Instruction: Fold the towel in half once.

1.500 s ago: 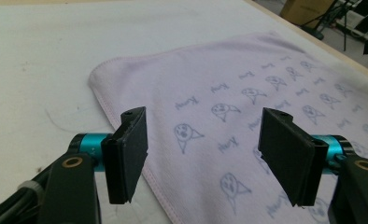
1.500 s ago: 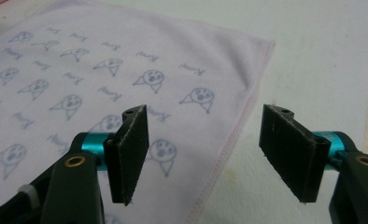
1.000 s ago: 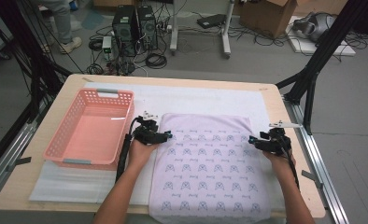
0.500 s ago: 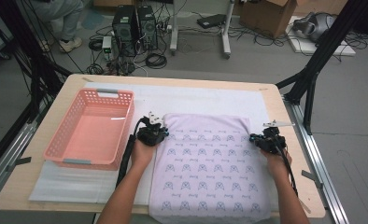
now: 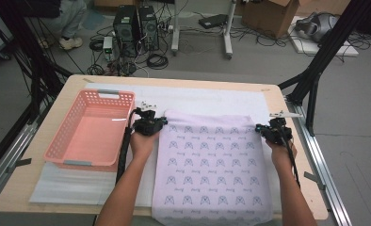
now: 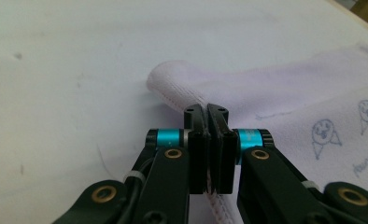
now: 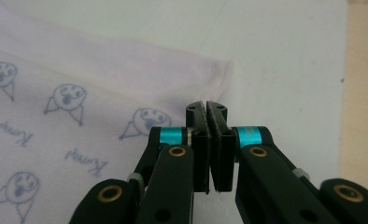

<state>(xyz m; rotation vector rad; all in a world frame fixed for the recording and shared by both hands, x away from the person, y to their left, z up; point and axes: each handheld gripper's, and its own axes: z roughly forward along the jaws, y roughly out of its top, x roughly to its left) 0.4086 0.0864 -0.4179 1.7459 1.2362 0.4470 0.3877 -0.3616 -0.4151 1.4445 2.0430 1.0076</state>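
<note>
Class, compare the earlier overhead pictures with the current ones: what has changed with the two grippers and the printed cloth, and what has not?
Both pairs of jaws have just been closing: the left gripper is now shut on the printed cloth at its far left corner, the right gripper on its far right edge. Each corner is starting to lift off the white sheet. The pink basket and the rest of the cloth stayed put.

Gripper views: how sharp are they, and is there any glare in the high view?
Left gripper view: jaws crisp, cloth soft beyond its hem. Right gripper view: jaws sharp, printed faces slightly blurred. High view: evenly lit, small glare streak on the basket floor, soft overall.
</note>
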